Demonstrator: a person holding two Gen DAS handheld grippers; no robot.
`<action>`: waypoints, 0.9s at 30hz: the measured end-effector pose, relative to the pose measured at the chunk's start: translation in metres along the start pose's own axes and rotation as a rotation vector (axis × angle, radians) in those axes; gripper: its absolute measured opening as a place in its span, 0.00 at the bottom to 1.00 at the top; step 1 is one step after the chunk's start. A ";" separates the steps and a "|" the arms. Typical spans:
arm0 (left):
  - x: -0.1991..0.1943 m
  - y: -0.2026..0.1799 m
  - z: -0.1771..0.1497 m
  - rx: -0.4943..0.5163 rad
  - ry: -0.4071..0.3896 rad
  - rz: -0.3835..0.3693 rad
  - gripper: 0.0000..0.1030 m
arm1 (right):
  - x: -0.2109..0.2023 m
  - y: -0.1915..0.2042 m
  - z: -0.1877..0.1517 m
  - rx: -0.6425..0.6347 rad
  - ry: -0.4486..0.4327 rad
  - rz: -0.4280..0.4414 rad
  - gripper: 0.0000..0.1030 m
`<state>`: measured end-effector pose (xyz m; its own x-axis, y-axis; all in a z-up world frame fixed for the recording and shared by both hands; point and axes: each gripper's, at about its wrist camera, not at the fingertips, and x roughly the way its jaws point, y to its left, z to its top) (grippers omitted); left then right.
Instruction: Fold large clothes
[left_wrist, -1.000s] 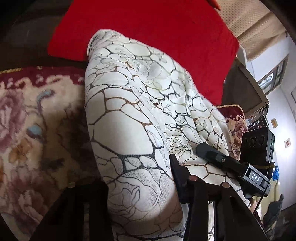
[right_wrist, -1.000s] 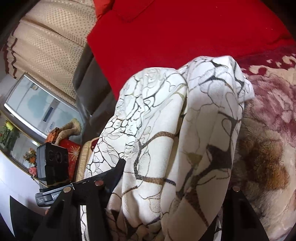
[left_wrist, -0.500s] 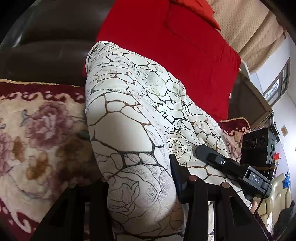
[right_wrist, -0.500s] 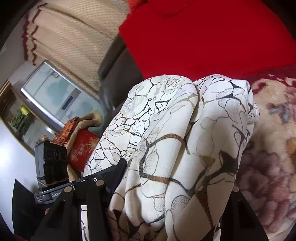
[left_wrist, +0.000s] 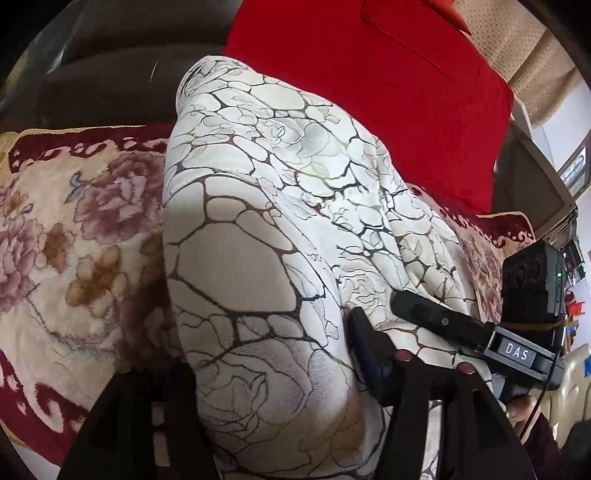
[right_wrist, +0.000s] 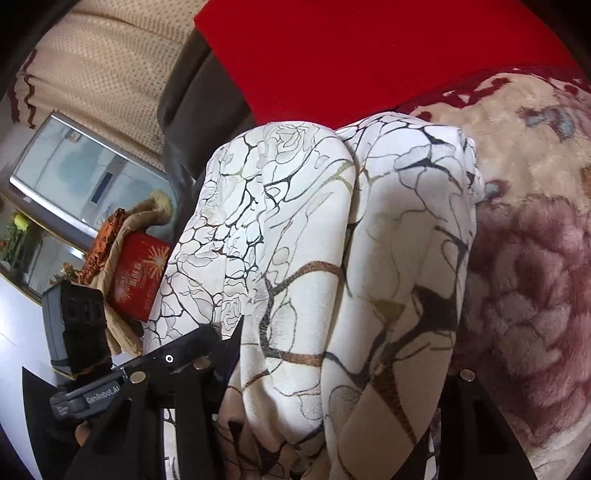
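Note:
A large white garment with a dark crackle and rose print (left_wrist: 266, 236) lies bunched in a thick fold on a floral plush cover. My left gripper (left_wrist: 273, 376) is shut on a thick bundle of it, and its right finger (left_wrist: 365, 354) presses the cloth. My right gripper (right_wrist: 340, 373) is shut on the other end of the same garment (right_wrist: 332, 236), with its left finger (right_wrist: 225, 350) against the folds. The right gripper also shows in the left wrist view (left_wrist: 461, 328), close by on the cloth. The left gripper shows in the right wrist view (right_wrist: 110, 391).
The floral cream and maroon cover (left_wrist: 74, 236) spreads under the garment on a dark sofa (left_wrist: 110, 44). A large red cushion (left_wrist: 388, 92) leans at the back. A red box (right_wrist: 136, 277) and a window (right_wrist: 74, 173) are off to the left.
Both grippers have moved with the garment held. The views have tilted down toward the floral cover, and the garment's far end sits lower against the red cushion.

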<state>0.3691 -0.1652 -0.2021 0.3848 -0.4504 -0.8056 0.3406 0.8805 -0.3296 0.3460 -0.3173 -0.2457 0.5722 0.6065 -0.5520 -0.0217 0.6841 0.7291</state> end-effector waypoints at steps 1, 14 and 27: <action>0.001 0.001 -0.003 -0.008 0.000 0.008 0.65 | 0.000 0.000 -0.001 -0.004 0.001 -0.005 0.55; -0.082 -0.010 -0.049 0.010 -0.154 0.133 0.73 | -0.074 0.014 -0.027 -0.086 -0.142 -0.102 0.65; -0.104 -0.028 -0.072 0.081 -0.172 0.330 0.73 | -0.135 0.072 -0.061 -0.236 -0.300 0.009 0.65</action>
<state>0.2580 -0.1321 -0.1440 0.6211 -0.1690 -0.7653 0.2383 0.9710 -0.0211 0.2169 -0.3252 -0.1438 0.7852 0.4907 -0.3776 -0.1955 0.7752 0.6007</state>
